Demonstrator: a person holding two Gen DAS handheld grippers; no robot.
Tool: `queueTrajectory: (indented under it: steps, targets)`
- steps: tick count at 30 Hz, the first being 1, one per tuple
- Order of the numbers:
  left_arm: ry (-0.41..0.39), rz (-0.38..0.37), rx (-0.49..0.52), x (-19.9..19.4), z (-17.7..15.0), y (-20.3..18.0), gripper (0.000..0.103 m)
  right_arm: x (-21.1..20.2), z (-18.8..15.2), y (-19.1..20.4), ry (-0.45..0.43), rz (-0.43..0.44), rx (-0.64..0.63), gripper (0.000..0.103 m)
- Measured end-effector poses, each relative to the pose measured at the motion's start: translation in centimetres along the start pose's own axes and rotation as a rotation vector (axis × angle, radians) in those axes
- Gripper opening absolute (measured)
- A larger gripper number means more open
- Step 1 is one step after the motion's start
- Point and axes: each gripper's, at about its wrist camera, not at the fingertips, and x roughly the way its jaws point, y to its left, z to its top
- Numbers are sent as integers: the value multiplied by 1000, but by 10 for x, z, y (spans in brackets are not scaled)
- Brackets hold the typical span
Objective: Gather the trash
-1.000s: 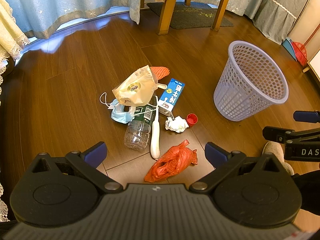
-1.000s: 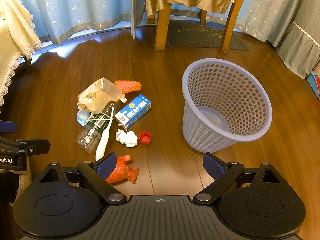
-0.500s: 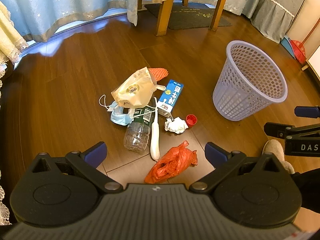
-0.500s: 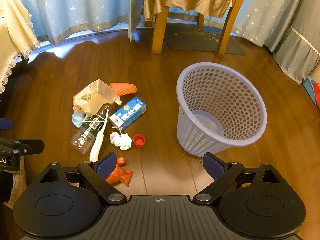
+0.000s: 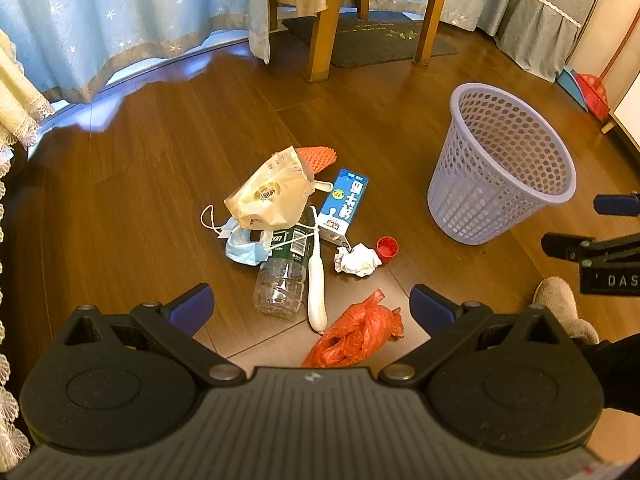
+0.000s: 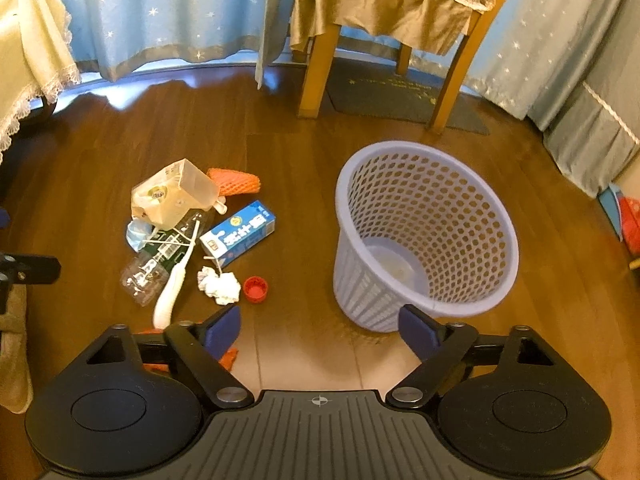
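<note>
Wooden floor holds scattered trash beside a lavender mesh wastebasket; left gripper fingers spread, right gripper fingers spread but narrowing, both empty.

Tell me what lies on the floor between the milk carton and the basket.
Only bare floor: right wrist view shows nothing between milk carton and basket.

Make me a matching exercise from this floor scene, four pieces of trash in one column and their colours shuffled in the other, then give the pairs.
Things:
1. bottle cap
2. carton
3. tissue
4. bottle

Colours:
A. white
B. clear
C. red
D. blue and white

Pairs: 1-C, 2-D, 3-A, 4-B
</note>
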Motion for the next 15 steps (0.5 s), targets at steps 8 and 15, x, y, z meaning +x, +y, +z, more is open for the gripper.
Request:
queueTrajectory:
  steps: [8, 15]
  targets:
    - [-17, -13, -1, 10, 13, 5, 102, 33, 7, -27, -31, -39, -122, 68]
    - [-46, -5, 42, 27, 25, 2, 102, 79, 9, -48, 35, -28, -217, 46]
